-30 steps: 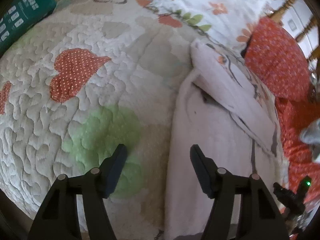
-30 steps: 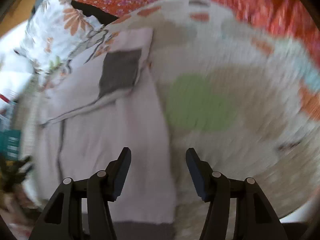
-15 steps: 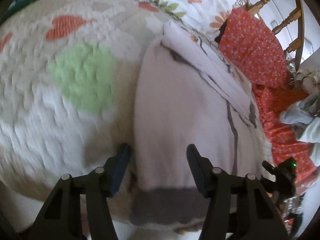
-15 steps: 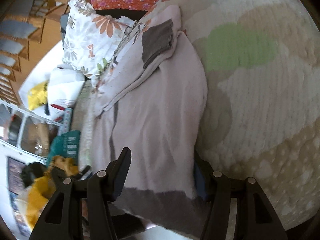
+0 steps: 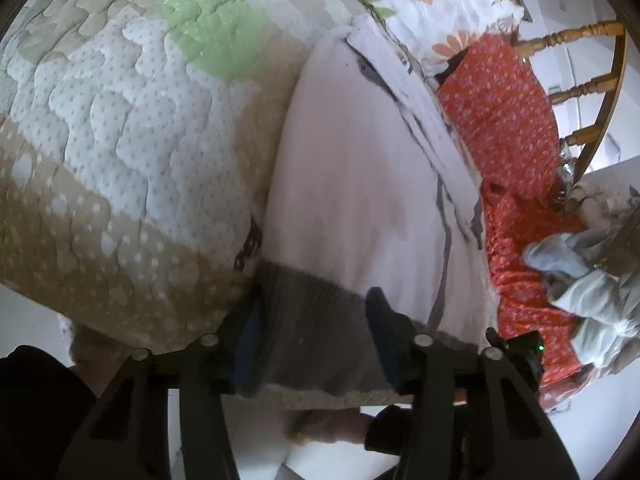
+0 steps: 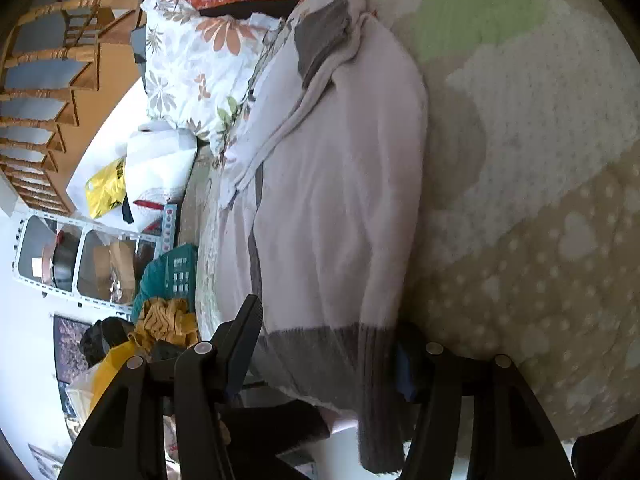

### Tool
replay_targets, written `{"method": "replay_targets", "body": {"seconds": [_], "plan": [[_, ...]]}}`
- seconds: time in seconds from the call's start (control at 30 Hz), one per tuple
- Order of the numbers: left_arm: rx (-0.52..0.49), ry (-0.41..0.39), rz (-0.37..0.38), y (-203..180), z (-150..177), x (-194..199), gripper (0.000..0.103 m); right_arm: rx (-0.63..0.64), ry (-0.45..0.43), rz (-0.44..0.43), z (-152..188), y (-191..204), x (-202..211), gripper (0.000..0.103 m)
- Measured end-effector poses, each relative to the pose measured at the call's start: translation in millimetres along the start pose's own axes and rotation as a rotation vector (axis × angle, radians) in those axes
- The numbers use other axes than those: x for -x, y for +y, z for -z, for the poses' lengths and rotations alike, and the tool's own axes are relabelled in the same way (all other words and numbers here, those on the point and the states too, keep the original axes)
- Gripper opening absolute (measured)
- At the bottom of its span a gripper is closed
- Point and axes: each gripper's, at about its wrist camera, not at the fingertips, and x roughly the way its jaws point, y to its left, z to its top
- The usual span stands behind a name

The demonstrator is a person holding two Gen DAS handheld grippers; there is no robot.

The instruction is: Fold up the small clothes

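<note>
Across the centre of both wrist views lies a pale pink knitted sweater with a grey ribbed hem (image 5: 360, 184), stretched lengthwise over a quilted bedspread patterned with green and beige patches (image 5: 120, 120). Its hem reaches the lower middle of each frame, at the near edge of the bed, while its folded sleeve with a grey cuff (image 6: 324, 36) sits toward the upper centre of the right wrist view.

At the bottom of the left wrist view, the left gripper (image 5: 314, 320) has its black fingers spread wide on either side of the grey hem (image 5: 312, 320), with the fabric between them but not pinched. The right gripper (image 6: 326, 344), at the bottom of the right wrist view, is likewise spread, straddling the same hem, whose corner droops between its fingers over the bed's edge.

An orange flowered cloth (image 5: 504, 120) runs along the right side of the left view, beside the sweater. A white pillow printed with orange flowers (image 6: 192, 64) rests at the upper left of the right view, just beyond the sleeve. Wooden chair spindles (image 5: 580, 36) show at the upper right of the left view.
</note>
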Motion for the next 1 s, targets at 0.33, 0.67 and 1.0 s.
{"method": "replay_targets", "body": {"seconds": [0.33, 0.67, 1.0], "plan": [[-0.061, 0.006, -0.047, -16.3, 11.6, -12.5, 0.061, 0.099, 0.0, 0.112, 18.2, 14.8, -5.2, 0.055], [-0.042, -0.016, -0.167, -24.0, -4.8, 3.3, 0.007, 0.154, -0.082, 0.287, 29.6, 27.0, 7.2, 0.01], [0.001, -0.085, -0.038, -26.5, 41.2, 69.9, 0.006, 0.155, -0.084, 0.176, 66.2, 41.7, 60.8, 0.009]]}}
